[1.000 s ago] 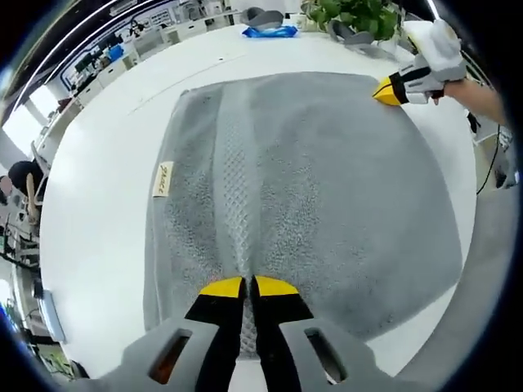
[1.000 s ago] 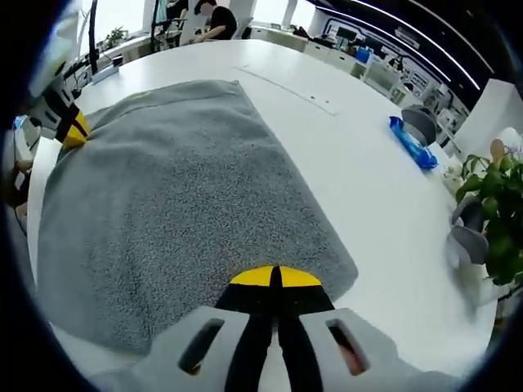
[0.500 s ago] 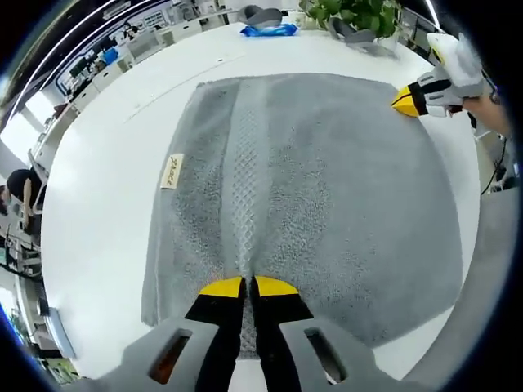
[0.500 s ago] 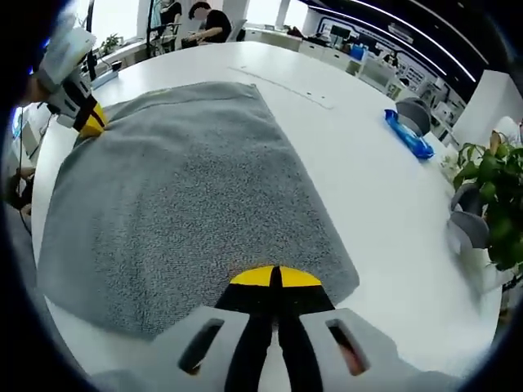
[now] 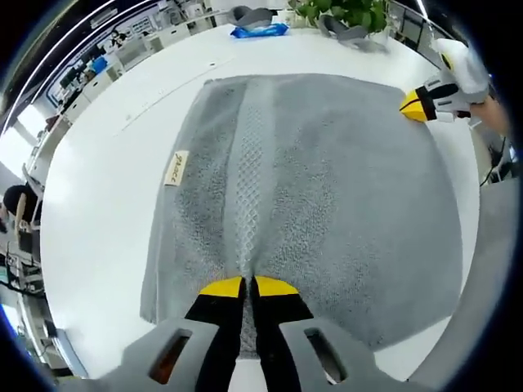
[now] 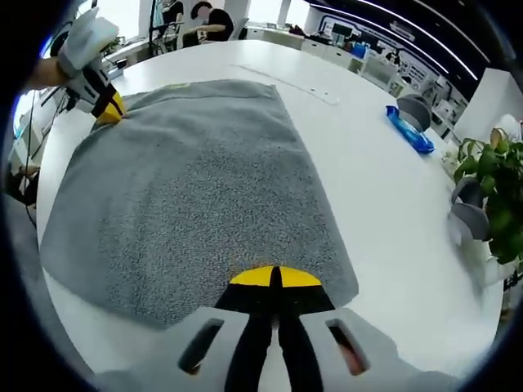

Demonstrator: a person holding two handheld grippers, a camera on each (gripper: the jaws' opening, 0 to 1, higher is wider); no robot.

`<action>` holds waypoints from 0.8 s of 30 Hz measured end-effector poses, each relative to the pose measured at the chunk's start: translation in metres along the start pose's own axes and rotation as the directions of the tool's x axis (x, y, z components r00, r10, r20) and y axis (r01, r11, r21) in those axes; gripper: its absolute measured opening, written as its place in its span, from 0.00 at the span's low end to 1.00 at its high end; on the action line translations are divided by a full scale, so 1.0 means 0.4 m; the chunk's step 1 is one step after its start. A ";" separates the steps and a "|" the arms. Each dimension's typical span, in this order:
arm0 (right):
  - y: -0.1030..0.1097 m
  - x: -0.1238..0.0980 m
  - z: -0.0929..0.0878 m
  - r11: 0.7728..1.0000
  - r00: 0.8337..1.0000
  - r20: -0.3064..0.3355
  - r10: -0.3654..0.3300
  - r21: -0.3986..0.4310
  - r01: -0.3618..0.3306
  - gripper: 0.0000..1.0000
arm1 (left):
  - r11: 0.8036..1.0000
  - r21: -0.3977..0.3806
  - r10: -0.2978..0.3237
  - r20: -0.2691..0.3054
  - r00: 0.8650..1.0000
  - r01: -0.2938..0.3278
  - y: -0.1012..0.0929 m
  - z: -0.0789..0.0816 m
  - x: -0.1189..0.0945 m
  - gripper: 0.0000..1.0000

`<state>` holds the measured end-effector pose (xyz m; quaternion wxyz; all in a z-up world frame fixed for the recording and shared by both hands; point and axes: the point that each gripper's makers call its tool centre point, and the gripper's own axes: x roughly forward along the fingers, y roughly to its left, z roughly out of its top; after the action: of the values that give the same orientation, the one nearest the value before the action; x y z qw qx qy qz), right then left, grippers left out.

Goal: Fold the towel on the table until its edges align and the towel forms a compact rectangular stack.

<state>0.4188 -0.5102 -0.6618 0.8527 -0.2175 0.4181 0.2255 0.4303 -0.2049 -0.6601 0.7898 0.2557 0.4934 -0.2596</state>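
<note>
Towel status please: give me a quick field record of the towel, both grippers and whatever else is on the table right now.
towel: grey, spread flat on white table, label near one edge
left gripper: shut on towel edge
right gripper: shut on towel edge at a corner
fold: not yet started
blue packet: on table, apart from towel
plant: at table edge

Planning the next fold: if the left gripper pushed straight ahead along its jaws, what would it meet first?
The left gripper, shut on the towel, would run along its woven band; beyond the far edge, probably bare table.
</note>
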 end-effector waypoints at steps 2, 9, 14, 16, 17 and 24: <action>0.004 -0.005 -0.006 1.000 1.000 -0.003 0.001 -0.003 -0.001 0.00 | 1.000 0.006 -0.011 0.006 1.000 0.011 0.004 0.003 0.001 0.04; 0.018 -0.018 -0.021 1.000 1.000 -0.012 -0.002 -0.020 0.002 0.00 | 0.999 0.024 -0.043 -0.008 0.999 0.044 0.011 0.015 0.008 0.04; 0.025 -0.025 -0.028 1.000 1.000 -0.023 -0.002 -0.030 0.002 0.00 | 0.994 0.081 -0.064 -0.037 0.997 0.067 0.015 0.024 0.014 0.04; 0.029 -0.029 -0.033 1.000 1.000 -0.025 -0.002 -0.027 0.001 0.00 | 0.994 0.084 -0.068 -0.038 0.997 0.071 0.019 0.028 0.016 0.04; 0.032 -0.032 -0.035 1.000 1.000 -0.025 -0.002 -0.025 0.001 0.00 | 0.995 0.076 -0.070 -0.036 0.997 0.072 0.020 0.031 0.016 0.04; 0.055 -0.046 -0.050 1.000 1.000 -0.019 -0.003 -0.030 0.002 0.00 | 0.993 0.095 -0.064 -0.045 0.997 0.068 0.027 0.046 0.026 0.04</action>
<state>0.3839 -0.5074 -0.6620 0.8456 -0.2328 0.4224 0.2286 0.4534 -0.2107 -0.6609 0.7572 0.2823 0.5048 -0.3036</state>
